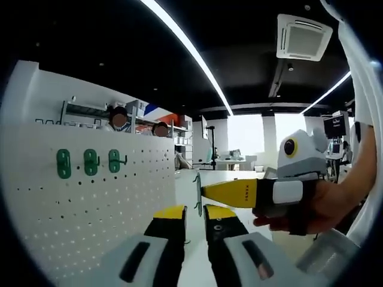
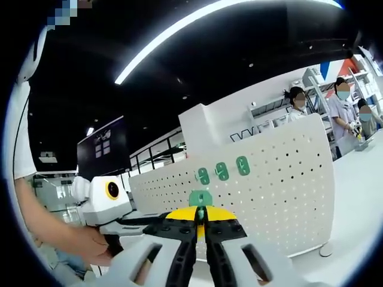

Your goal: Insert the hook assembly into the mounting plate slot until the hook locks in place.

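While the right claw (image 2: pixel 201 222) pinches the green hook (image 2: pixel 200 200), the pegboard (image 2: pixel 281 179) stands dead ahead, and the left claw (image 1: pixel 194 214) hangs narrowly open, empty.

**Tabletop: white, pegboard standing on it**

White tabletop (image 1: pixel 224 179) runs back toward the far windows in the left gripper view. White perforated pegboard (image 2: pixel 281 197) stands upright on it, propped on a small round foot (image 2: pixel 325 249) at its lower corner. Three green hook plates (image 1: pixel 90 162) sit in a row on the pegboard face, each with a hook sticking out.
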`<move>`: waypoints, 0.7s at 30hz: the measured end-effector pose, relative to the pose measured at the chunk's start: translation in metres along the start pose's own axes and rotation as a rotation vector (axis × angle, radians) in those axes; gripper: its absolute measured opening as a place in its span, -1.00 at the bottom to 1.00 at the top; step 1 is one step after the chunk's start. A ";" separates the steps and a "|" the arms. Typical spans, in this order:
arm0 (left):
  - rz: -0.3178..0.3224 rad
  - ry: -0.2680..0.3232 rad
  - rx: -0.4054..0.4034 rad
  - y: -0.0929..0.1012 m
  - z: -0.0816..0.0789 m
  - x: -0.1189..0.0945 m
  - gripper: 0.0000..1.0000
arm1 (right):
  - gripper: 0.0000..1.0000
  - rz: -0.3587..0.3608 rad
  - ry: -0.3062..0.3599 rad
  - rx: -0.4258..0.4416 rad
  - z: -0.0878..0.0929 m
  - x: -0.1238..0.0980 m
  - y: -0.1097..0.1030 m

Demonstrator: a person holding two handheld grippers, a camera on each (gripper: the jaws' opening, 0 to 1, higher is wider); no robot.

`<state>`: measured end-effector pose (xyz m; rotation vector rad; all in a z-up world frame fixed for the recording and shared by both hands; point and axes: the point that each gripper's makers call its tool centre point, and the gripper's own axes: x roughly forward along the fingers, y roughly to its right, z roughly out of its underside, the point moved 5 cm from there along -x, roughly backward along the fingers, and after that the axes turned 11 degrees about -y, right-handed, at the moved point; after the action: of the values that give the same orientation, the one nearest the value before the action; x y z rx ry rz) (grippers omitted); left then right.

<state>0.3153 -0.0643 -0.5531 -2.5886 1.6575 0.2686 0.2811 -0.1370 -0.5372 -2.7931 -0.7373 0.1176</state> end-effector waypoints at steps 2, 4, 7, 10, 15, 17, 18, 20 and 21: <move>-0.012 -0.006 -0.003 -0.002 0.001 0.000 -0.33 | -0.98 -0.001 -0.002 0.003 0.000 0.000 0.000; -0.023 -0.006 0.008 -0.003 0.001 0.000 -0.13 | -0.98 -0.001 -0.004 0.003 0.001 0.000 0.000; -0.054 -0.044 -0.007 -0.008 0.008 0.003 0.32 | -0.98 -0.004 -0.009 0.004 0.002 0.000 0.000; -0.080 -0.080 -0.033 -0.012 0.014 0.004 0.59 | -0.98 -0.006 -0.012 0.005 0.003 0.000 0.000; -0.104 -0.092 -0.024 -0.014 0.017 0.005 0.94 | -0.98 -0.006 -0.016 0.007 0.004 0.000 0.000; -0.108 -0.090 -0.021 -0.014 0.017 0.004 0.99 | -0.98 -0.006 -0.018 0.008 0.004 0.000 0.000; -0.105 -0.090 -0.023 -0.013 0.017 0.004 0.98 | -0.98 -0.008 -0.017 0.011 0.004 0.000 0.000; -0.103 -0.094 -0.016 -0.013 0.017 0.004 0.97 | -0.98 -0.008 -0.018 0.009 0.004 0.000 0.000; -0.105 -0.095 -0.008 -0.013 0.017 0.004 0.97 | -0.98 -0.007 -0.018 0.008 0.004 0.000 0.000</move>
<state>0.3269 -0.0599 -0.5709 -2.6133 1.4878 0.3865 0.2806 -0.1364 -0.5409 -2.7852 -0.7485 0.1436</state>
